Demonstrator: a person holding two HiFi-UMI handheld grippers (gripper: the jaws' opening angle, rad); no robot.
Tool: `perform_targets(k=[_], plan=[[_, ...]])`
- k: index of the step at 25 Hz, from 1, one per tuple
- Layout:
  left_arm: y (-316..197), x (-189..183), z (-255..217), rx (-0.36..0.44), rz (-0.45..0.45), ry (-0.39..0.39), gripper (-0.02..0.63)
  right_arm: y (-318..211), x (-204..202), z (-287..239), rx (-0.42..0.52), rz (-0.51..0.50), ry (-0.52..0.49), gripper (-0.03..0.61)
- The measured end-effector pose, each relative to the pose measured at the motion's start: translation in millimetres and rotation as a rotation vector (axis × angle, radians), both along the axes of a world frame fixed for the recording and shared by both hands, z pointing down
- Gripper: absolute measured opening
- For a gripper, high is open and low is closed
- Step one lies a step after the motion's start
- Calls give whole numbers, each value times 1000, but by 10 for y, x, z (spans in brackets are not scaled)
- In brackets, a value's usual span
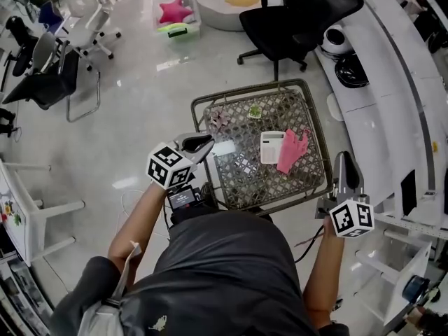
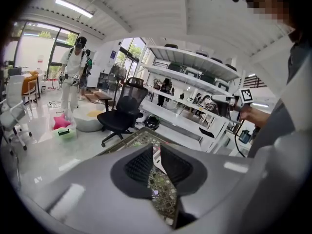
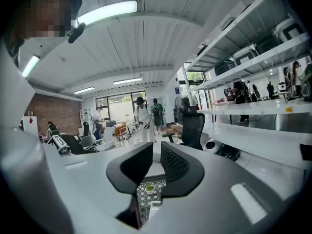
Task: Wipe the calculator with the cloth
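The white calculator (image 1: 271, 146) lies right of centre on the wicker-top counter (image 1: 241, 177). The pink cloth (image 1: 292, 151) is at its 3 o'clock, touching it. The left hand-held gripper (image 1: 203, 143) is at its 9 o'clock and the right hand-held gripper (image 1: 346, 162) at its 4 o'clock. Both have their jaws pressed together and hold nothing.

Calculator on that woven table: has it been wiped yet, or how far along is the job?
Nothing shows as done: the pink cloth lies loose on the table, against the right side of the calculator. In hand, nothing: the left claw and right claw are shut and empty, away from both. Left: pick up the cloth and wipe, unless that already happened, which I cannot tell.
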State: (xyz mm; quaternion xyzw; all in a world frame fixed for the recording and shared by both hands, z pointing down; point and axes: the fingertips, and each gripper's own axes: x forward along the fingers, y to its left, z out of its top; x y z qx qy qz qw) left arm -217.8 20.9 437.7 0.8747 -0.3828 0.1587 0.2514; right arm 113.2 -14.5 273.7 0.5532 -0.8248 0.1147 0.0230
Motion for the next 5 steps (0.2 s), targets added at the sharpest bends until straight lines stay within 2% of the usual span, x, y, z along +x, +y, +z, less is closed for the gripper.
perform_targets(k=[5], plan=[[108, -82, 57, -5, -21, 3, 61, 116, 9, -16, 3, 2, 8, 34]])
